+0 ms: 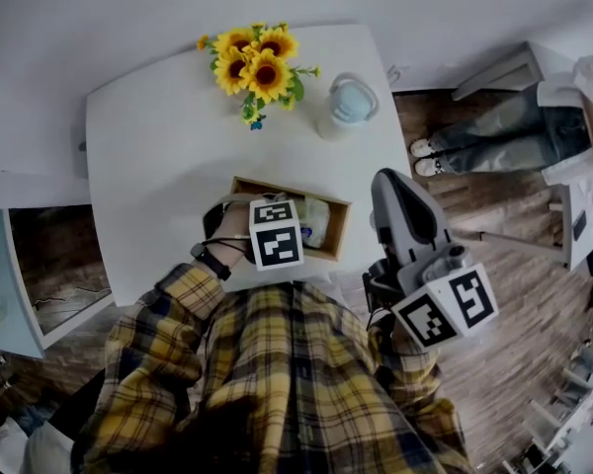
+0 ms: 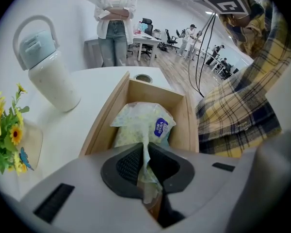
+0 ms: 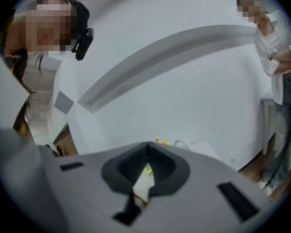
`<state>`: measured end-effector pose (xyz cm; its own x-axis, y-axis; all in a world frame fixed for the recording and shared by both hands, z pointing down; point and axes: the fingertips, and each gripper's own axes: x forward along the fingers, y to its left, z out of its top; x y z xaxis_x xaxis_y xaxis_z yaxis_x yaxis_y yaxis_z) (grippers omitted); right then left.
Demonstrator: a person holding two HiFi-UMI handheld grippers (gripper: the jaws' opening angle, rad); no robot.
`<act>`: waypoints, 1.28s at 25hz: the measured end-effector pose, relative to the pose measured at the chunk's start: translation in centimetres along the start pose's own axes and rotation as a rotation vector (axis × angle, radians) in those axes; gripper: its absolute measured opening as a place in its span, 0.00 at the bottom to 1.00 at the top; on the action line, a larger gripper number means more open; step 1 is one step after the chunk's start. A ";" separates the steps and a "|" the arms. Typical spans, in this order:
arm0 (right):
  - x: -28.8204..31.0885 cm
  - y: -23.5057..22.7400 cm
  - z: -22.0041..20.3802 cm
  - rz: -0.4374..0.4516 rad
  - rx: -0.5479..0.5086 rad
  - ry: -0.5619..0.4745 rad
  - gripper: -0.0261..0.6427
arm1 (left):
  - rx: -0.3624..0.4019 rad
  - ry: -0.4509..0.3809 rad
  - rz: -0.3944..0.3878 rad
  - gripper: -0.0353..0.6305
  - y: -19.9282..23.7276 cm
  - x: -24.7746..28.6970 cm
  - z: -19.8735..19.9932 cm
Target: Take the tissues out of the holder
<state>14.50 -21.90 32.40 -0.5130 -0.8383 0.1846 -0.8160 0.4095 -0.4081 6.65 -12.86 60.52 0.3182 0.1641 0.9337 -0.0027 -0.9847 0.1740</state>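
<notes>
On the left part of the white desk (image 1: 143, 166) stands a bunch of sunflowers (image 1: 255, 62), near the far edge; closer to you, at the near edge, lies the wooden holder (image 2: 105, 120), an open box. Your left claw (image 2: 144, 148) points steeply down into this holder; its marker cube covers it in the head view. In the left gripper view its jaws are pressed together on a thin raised strip of the tissue pack (image 2: 140, 123), so the claw is clamped on the pack. The pack, with a flowered wrap and a blue label, sits inside the holder, and its body lies against the bottom and the far wall; only the pinched strip stands up between the jaws.

To the right of the sunflowers, well apart from the holder, stands a white bottle (image 1: 350, 104) with a pale blue lid and a handle, upright.

Further right, your right claw (image 3: 148, 149) hangs beside the desk's right edge, over the wooden floor, pointing almost level; its jaws are together and hold nothing.

At the far right a person (image 1: 514, 131) in jeans and a white shirt stands, away from the desk.
</notes>
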 end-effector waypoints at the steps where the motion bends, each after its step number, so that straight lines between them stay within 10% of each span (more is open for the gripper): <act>1: 0.0 0.1 0.0 0.001 -0.002 -0.001 0.06 | 0.001 -0.003 0.003 0.12 0.0 -0.1 0.0; 32: 1.7 5.1 2.9 0.162 -0.084 -0.022 0.06 | -0.003 -0.260 0.326 0.12 0.3 -14.3 2.5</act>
<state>10.22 -22.29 28.06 -0.6345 -0.7660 0.1027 -0.7429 0.5678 -0.3546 4.41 -15.60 46.41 0.5290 -0.1771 0.8299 -0.1454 -0.9824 -0.1169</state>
